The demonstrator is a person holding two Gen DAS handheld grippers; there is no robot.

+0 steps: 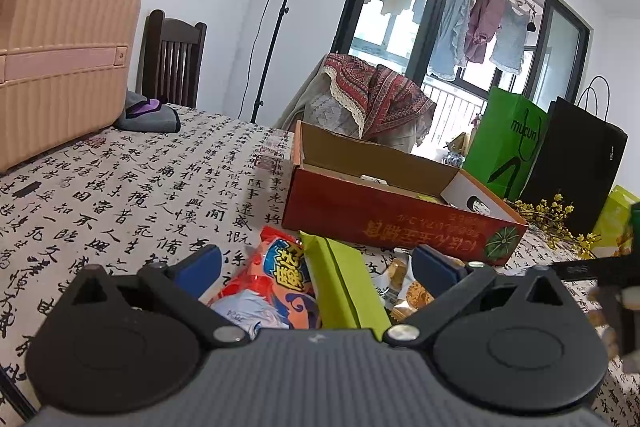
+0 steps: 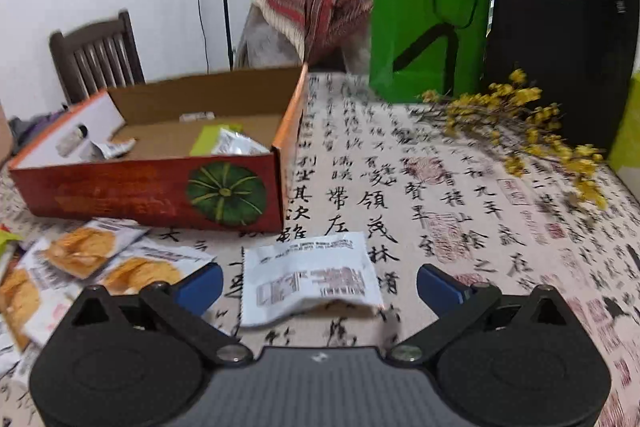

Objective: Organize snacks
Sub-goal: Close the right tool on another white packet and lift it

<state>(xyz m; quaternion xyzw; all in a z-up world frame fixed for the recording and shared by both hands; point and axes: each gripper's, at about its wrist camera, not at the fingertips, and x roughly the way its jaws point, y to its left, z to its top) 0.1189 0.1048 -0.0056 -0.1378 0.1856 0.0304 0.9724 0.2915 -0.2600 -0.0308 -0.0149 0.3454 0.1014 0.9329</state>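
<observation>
Snacks lie loose on the calligraphy tablecloth (image 2: 440, 187) in front of the red box (image 2: 152, 191), which already holds a few packets. The left gripper (image 1: 316, 265) hovers with its jaws spread over an orange packet (image 1: 276, 279) and a green packet (image 1: 344, 287), gripping neither. The right gripper (image 2: 320, 285) is spread too, a white packet (image 2: 310, 277) lying face down between its fingers, untouched. Biscuit packets (image 2: 80, 251) crowd its left. Behind stand a green bag (image 2: 428, 19), a black bag (image 2: 560, 35) and yellow flowers (image 2: 532, 123); a pink suitcase (image 1: 60, 59) sits far left.
</observation>
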